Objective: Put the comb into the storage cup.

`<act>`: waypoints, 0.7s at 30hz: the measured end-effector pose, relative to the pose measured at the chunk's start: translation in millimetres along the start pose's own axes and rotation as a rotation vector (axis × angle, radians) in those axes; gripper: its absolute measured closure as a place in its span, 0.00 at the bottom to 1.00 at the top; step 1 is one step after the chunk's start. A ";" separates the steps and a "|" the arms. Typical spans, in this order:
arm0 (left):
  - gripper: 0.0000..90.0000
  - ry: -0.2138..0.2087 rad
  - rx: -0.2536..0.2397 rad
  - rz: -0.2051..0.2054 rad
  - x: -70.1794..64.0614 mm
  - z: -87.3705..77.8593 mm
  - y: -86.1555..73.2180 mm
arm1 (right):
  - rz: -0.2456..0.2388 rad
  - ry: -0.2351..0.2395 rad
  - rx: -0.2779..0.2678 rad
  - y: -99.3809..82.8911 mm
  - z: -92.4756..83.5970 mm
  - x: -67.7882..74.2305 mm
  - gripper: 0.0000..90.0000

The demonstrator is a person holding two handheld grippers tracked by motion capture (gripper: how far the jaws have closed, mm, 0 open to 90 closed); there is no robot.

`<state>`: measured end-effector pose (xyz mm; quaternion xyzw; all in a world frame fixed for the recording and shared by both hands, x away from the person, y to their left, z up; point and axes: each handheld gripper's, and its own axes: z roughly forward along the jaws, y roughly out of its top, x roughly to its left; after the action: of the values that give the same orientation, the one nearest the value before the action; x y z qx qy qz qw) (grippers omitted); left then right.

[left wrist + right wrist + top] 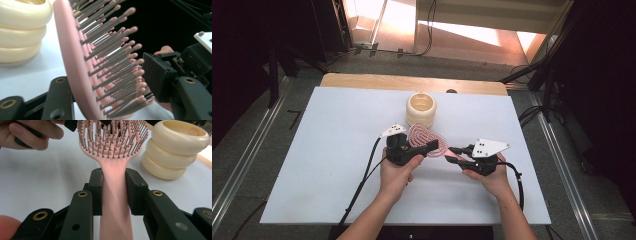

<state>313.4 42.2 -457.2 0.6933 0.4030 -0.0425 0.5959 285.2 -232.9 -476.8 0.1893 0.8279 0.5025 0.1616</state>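
Note:
A pink hairbrush with grey bristles is held above the white table sheet between my two grippers. My left gripper has its jaws across the brush head: one jaw lies against the pink back and the other pad meets the bristle tips. The right gripper is shut on the brush handle, with a pad pressed to each side of it. In the right gripper view the brush head points away, bristles up, and the person's other hand is at top left.
A cream ribbed ring-shaped container stands upright just behind the brush, near the table's far edge. A wooden strip borders the far side. Black cables trail from both grippers toward the near edge.

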 end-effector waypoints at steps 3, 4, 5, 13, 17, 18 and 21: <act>0.56 -0.026 -0.006 -0.012 0.2 -0.9 0.3 | -0.009 -0.018 -0.006 1.0 0.0 1.4 0.75; 0.58 -0.029 -0.009 -0.015 0.5 -1.5 0.7 | -0.010 -0.024 -0.006 0.9 0.6 2.0 0.75; 0.60 -0.034 -0.013 -0.017 0.9 -2.2 1.3 | -0.016 -0.030 -0.003 0.6 1.8 2.6 0.75; 0.72 -0.088 -0.050 0.012 2.4 -8.4 4.9 | -0.028 -0.055 -0.006 1.1 11.0 7.7 0.73; 0.73 -0.084 -0.060 0.044 2.9 -13.2 6.3 | 0.021 -0.058 0.008 2.1 12.7 5.4 0.41; 0.73 -0.085 -0.064 0.048 2.8 -14.1 6.9 | 0.045 -0.060 0.001 1.5 12.2 4.3 0.33; 0.73 -0.082 -0.076 0.074 3.0 -19.5 9.7 | 0.118 -0.044 -0.029 -0.3 9.6 1.1 0.15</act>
<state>313.2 60.9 -445.6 0.6823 0.3536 -0.0337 0.6390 288.6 -225.1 -481.3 0.2464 0.8043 0.5187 0.1528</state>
